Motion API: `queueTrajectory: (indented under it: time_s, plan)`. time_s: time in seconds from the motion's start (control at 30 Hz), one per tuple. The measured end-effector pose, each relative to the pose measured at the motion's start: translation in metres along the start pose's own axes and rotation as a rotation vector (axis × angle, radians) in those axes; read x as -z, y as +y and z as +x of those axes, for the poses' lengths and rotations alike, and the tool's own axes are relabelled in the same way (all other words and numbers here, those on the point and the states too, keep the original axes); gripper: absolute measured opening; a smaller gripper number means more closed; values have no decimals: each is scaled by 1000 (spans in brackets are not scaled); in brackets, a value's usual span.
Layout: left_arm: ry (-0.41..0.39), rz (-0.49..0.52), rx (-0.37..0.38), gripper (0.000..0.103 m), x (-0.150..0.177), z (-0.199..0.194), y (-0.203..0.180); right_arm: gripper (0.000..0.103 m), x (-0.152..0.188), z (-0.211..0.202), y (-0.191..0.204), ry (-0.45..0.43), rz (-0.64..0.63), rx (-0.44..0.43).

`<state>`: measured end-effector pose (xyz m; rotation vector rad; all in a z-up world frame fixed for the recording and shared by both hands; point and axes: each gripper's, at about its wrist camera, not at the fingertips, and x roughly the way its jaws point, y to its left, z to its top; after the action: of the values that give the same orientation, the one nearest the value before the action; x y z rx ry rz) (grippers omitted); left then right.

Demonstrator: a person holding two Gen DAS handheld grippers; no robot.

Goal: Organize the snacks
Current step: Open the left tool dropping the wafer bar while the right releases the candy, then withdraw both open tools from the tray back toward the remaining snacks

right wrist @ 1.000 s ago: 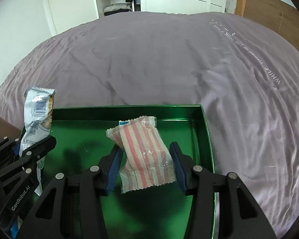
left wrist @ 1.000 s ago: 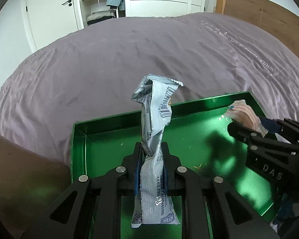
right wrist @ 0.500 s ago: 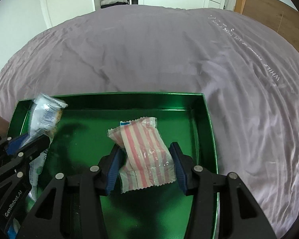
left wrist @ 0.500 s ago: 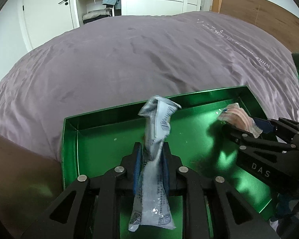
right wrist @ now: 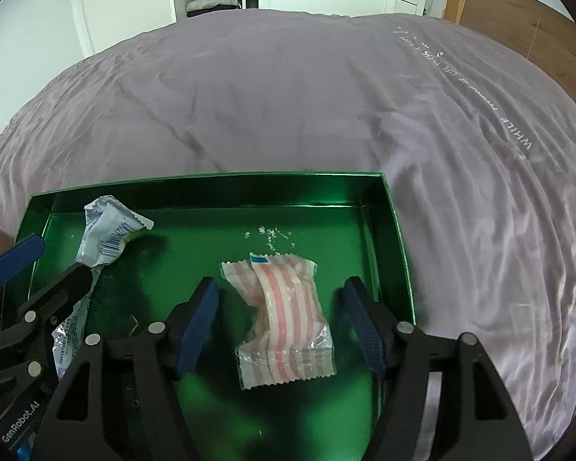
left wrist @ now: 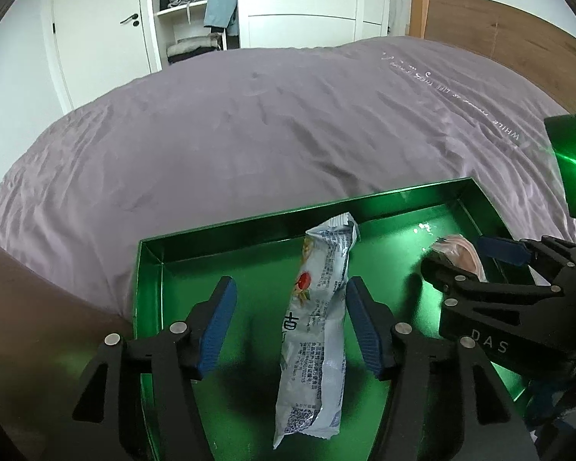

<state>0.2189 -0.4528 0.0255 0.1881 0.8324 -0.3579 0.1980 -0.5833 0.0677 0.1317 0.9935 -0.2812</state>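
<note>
Two snack packets (left wrist: 315, 330) (right wrist: 284, 311) between spread claws (left wrist: 290, 326) (right wrist: 280, 324).

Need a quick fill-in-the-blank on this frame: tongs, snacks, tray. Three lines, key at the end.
1. Both snack packets lie inside the ____ tray.
2. The left tongs are ____ around the silver packet.
3. The packet between the right tongs has pink and white ____.

Missing words: green; open; stripes

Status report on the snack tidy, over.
Left tongs open, right tongs open. Silver snack packet and pink striped packet both lying in the green tray. Nothing in the way.
</note>
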Motion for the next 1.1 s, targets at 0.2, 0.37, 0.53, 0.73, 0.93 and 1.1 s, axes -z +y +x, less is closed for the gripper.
queueTrajectory:
  time_s: [0.2,0.37,0.53,0.73,0.93,1.1]
  plan:
    - [-29,4,-5,53,1,-7,-1,103,1,-11,-1,-49,5,13]
    - [-46,11,-10,53,2,-11,-3,103,6,-13,0,-69,5,22]
    - [-60,14,-6,53,3,-14,-4,103,11,-26,-1,-117,19,39]
    - [-75,6,-2,53,8,-24,-3,103,19,-51,-2,-187,46,83]
    - [-82,17,-30,53,10,-32,-6,103,28,-68,-5,-214,66,86]
    - [-93,27,-41,53,13,-45,-9,103,36,-77,-10,-220,79,92]
